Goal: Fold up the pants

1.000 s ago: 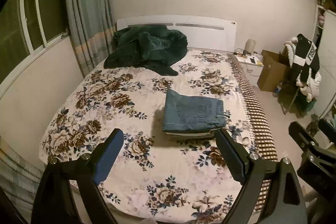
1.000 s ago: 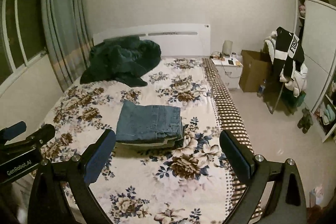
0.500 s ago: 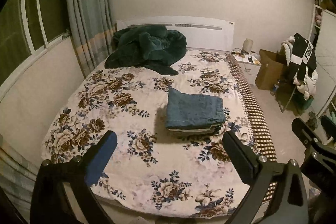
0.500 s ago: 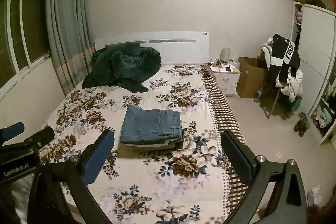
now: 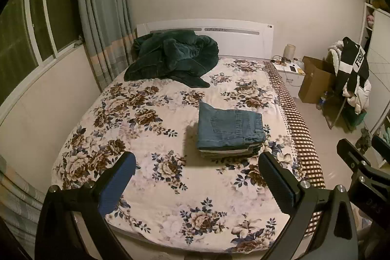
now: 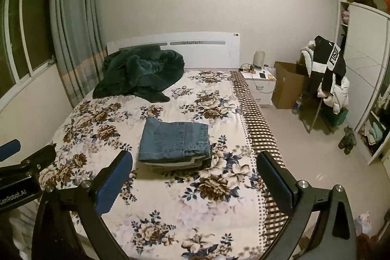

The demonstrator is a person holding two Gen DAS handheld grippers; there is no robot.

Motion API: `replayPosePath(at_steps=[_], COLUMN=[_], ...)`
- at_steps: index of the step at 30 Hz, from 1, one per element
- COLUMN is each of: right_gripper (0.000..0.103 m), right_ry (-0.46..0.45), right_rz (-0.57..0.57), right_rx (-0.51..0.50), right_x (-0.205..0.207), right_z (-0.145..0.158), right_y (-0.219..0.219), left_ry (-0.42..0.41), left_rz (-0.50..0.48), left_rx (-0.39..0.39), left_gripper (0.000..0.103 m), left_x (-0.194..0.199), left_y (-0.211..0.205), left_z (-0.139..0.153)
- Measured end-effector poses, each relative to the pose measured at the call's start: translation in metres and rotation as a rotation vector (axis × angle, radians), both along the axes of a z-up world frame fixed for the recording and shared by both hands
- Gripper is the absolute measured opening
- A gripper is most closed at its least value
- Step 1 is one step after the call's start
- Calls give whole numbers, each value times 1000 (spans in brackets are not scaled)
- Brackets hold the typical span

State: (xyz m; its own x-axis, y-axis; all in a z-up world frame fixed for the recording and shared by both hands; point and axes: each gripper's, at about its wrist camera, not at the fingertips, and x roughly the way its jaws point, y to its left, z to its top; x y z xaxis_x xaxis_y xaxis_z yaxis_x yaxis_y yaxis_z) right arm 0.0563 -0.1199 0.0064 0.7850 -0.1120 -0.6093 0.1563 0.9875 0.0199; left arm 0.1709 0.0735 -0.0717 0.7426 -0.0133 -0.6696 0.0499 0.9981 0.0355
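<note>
L wrist view: my left gripper (image 5: 196, 168) has just been opening, jaws now wide, nothing btwn them. Folded jeans (image 5: 229, 129) lie on the floral bed (image 5: 151, 189), centre-right, beyond the tips. R wrist view: my right gripper (image 6: 193, 168) gapes wide, empty; jeans (image 6: 174, 143) just beyond, left of centre.

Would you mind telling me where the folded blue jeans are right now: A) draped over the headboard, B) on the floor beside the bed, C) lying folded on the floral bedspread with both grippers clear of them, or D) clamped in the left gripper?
C: the folded jeans lie flat on the floral bedspread, and the left gripper and right gripper both stand open and empty, short of them.
</note>
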Motion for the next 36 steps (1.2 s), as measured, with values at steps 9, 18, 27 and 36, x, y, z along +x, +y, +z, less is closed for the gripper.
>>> replayPosePath(at_steps=[9,18,27,36], right_gripper=[103,103,103,103], right_ry=[0,2,4,8], right_rz=[10,15,12,5], right_rx=[5,5,3,8], right_x=[2,5,5,-2], right_z=[1,0,-1,-6], right_y=[1,6,7,11], left_ry=[-4,-4,-6,-4], left_rz=[-2,-6,-6,-9], left_rx=[4,2,3,2], left_gripper=[103,103,103,103], left_x=[-2,-3,-4,-4], left_y=[2,3,3,-1], left_z=[0,1,1,5])
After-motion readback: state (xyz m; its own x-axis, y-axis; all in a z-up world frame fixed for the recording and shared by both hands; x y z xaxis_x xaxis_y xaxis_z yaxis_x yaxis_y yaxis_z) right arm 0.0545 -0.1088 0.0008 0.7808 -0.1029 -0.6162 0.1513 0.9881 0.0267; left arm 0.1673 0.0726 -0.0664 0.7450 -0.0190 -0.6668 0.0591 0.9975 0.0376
